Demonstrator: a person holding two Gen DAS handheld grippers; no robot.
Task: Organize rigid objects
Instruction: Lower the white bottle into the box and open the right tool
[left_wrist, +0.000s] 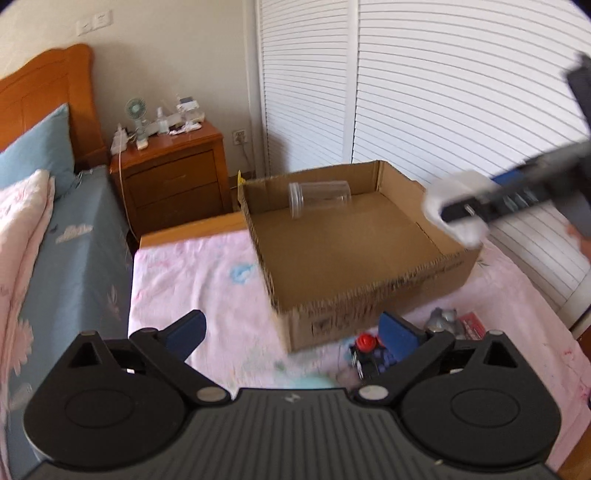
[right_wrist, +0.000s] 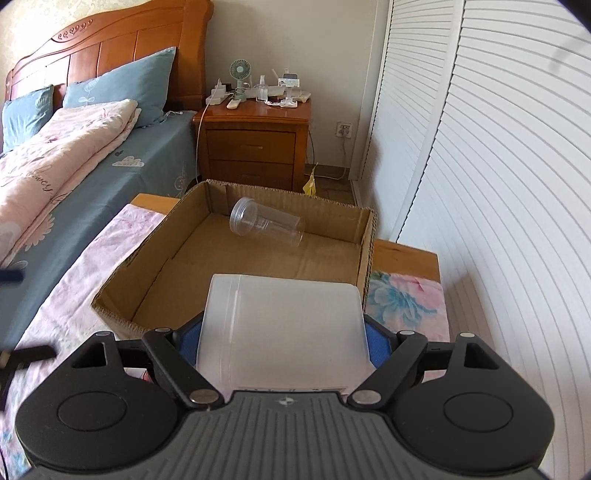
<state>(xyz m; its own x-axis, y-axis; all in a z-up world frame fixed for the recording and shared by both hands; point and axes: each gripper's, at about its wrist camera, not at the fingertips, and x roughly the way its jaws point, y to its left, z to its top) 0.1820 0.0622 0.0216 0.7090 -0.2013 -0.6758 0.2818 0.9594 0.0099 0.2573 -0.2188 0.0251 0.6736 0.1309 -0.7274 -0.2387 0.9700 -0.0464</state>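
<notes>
An open cardboard box (left_wrist: 373, 291) (right_wrist: 125, 284) sits on a table covered with a pink floral cloth. A clear plastic cup (left_wrist: 319, 197) (right_wrist: 266, 225) lies on its side inside the box, by the far wall. My right gripper (right_wrist: 282, 338) is shut on a white plastic jar (right_wrist: 282, 328) and holds it above the box's near edge; it also shows in the left wrist view (left_wrist: 458, 218) at the box's right rim. My left gripper (left_wrist: 291, 328) is open and empty, above the cloth in front of the box.
Small items lie on the cloth in front of the box: a toy with a red knob (left_wrist: 365, 341), a grey object (left_wrist: 443, 319) and a red packet (left_wrist: 472, 325). A bed (right_wrist: 74, 173), a wooden nightstand (right_wrist: 255, 144) and white louvered doors (right_wrist: 498, 166) surround the table.
</notes>
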